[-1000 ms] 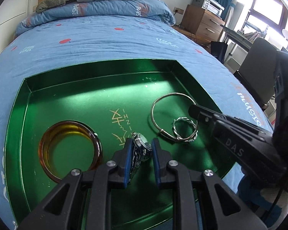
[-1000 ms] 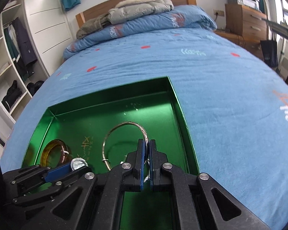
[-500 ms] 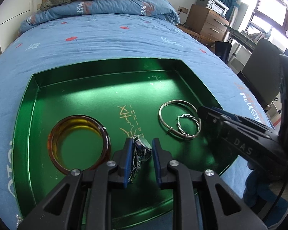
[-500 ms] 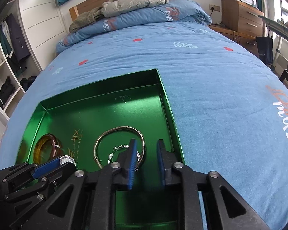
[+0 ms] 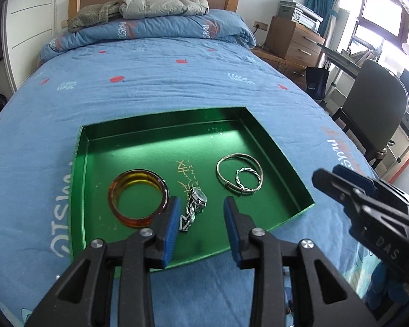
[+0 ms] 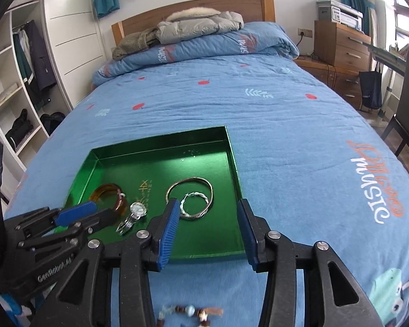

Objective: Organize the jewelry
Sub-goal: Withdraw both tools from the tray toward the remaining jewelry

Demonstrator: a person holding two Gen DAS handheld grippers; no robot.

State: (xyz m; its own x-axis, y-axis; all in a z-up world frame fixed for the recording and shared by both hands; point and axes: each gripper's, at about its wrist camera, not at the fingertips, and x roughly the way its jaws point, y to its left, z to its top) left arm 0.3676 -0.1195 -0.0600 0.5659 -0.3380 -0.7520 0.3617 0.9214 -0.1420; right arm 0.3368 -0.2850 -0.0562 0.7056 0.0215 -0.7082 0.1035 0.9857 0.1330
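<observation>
A shiny green tray (image 5: 161, 136) lies on the blue bed cover. In it are an amber bangle (image 5: 135, 222), a silver watch (image 5: 195, 207), a thin silver bangle (image 5: 218, 169) and a small twisted silver ring (image 5: 246, 169) resting inside that bangle. My left gripper (image 5: 201, 204) hovers above the watch with its jaws opening and nothing held. My right gripper (image 6: 207, 203) hangs over the tray's near right part above the twisted ring (image 6: 195, 194); its jaws are opening and hold nothing. A beaded bracelet (image 6: 189, 312) lies on the cover below the right gripper.
Folded duvet and jackets (image 5: 161, 5) are piled at the headboard. A wooden chest of drawers (image 5: 294, 41) with a printer and a grey chair (image 5: 373, 114) stand to the right of the bed. Open wardrobe shelves (image 6: 11, 95) are on the left.
The left gripper let go of the watch and the right gripper let go of the twisted ring. Both jaws spread, and both grippers rose and drew back from the tray.
</observation>
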